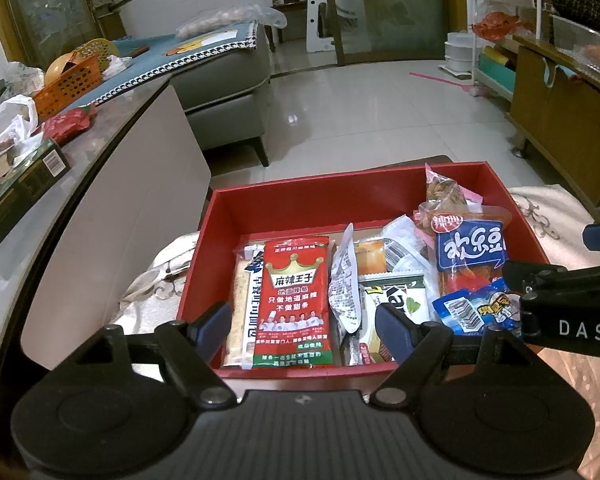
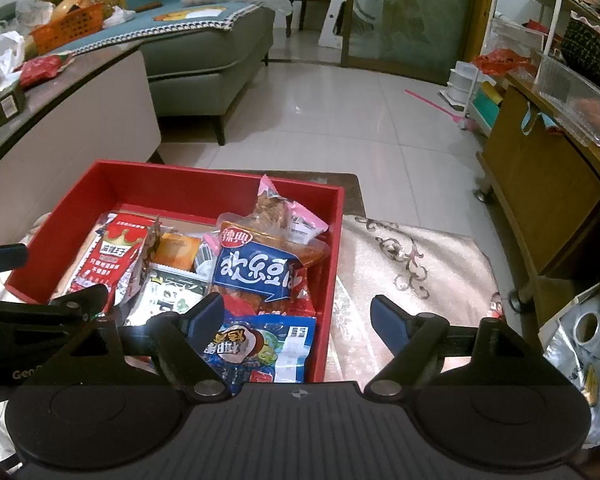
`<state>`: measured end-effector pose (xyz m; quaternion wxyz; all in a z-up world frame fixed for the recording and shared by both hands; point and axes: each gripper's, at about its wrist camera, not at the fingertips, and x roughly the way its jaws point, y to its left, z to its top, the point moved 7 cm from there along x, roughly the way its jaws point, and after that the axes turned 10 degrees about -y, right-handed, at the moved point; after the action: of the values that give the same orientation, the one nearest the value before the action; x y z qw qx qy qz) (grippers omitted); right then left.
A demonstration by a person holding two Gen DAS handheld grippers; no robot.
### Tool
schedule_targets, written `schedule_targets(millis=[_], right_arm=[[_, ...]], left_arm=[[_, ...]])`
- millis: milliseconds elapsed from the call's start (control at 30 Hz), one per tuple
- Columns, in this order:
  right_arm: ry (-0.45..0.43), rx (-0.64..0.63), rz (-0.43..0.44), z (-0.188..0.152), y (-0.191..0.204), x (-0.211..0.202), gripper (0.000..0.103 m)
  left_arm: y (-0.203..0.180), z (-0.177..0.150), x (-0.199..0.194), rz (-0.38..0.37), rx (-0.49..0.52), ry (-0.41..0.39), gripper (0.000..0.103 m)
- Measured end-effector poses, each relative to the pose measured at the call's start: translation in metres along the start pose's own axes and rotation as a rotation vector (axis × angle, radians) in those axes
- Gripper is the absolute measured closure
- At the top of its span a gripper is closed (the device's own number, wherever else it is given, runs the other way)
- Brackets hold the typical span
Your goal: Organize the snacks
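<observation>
A red box (image 1: 300,200) (image 2: 180,188) stands on a patterned cloth and holds several snack packets. My left gripper (image 1: 302,332) hangs open over its near edge, above a red spicy-strip packet (image 1: 296,300) that lies flat; the pads do not touch it. Beside that packet are a silver packet (image 1: 346,288), a green seaweed packet (image 1: 400,300) and a blue-labelled packet (image 1: 470,248) (image 2: 256,272). My right gripper (image 2: 298,322) is open over the box's near right corner. A blue coconut packet (image 2: 260,344) lies under its left finger, untouched. A pink packet (image 2: 288,208) leans at the back.
The cloth (image 2: 400,256) continues to the right of the box. A cluttered coffee table (image 1: 100,184) stands close on the left, with a grey sofa (image 1: 224,92) behind it. A wooden cabinet (image 2: 540,192) is on the right, and a silver bag with a tape roll (image 2: 588,328) at the near right.
</observation>
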<state>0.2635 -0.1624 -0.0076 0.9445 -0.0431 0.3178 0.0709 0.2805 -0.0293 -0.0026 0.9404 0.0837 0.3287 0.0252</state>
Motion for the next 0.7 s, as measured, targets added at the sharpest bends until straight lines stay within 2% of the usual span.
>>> schedule_targets(millis=[433, 567, 700], right_arm=[[0.006, 0.001, -0.002, -0.0008, -0.0013, -0.0010, 0.018], [0.009, -0.001, -0.006, -0.0015, -0.0021, -0.0012, 0.017], [0.011, -0.006, -0.006, -0.0028, -0.0018, -0.0014, 0.017]], left_arm=[[0.0005, -0.0024, 0.0009, 0.011, 0.010, 0.013, 0.029], [0.0001, -0.0035, 0.0029, 0.035, 0.032, 0.036, 0.029], [-0.0008, -0.0046, 0.0012, -0.005, 0.005, 0.038, 0.029]])
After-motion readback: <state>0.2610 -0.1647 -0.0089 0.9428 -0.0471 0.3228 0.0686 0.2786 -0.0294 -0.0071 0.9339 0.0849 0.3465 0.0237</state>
